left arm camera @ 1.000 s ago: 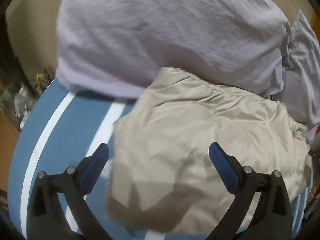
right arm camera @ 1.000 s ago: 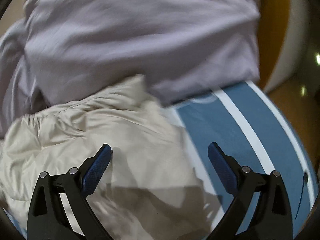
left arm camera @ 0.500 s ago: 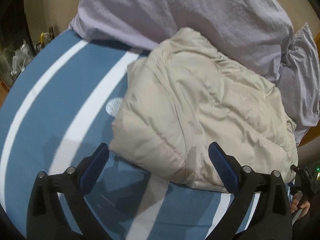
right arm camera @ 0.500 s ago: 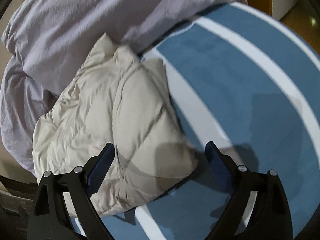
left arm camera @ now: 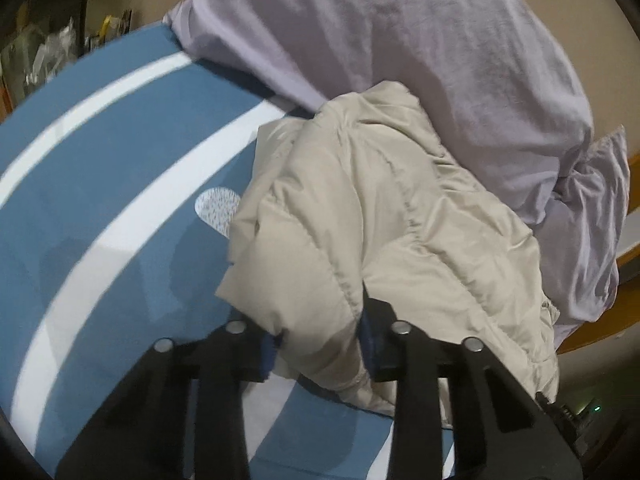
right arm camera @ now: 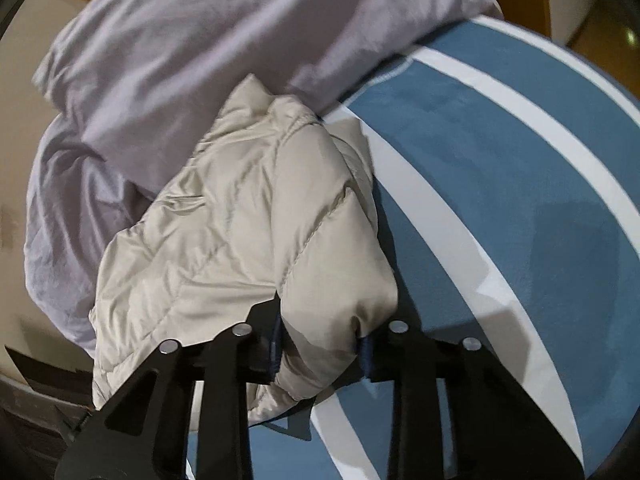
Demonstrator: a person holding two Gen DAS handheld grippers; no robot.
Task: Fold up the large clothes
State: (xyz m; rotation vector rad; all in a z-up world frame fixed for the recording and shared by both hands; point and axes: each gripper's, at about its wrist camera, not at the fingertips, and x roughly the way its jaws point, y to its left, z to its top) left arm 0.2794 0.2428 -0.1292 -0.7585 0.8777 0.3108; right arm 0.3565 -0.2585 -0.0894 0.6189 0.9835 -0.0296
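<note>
We see the beige puffer jacket (left arm camera: 380, 216) bundled on the blue-and-white striped bedcover (left arm camera: 100, 184), its far end against the lilac pillow (left arm camera: 420, 40). Our left gripper (left arm camera: 320, 344) pinches a puffy near fold — and our right gripper (right arm camera: 320, 344) clamps another padded fold likewise.

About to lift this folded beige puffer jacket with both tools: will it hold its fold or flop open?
The beige puffer jacket looks puffy and soft, so it will probably sag between the left tool and right tool. Its sheen suggests slippery fabric; layers may slide. Likely light for its bulk.
</note>
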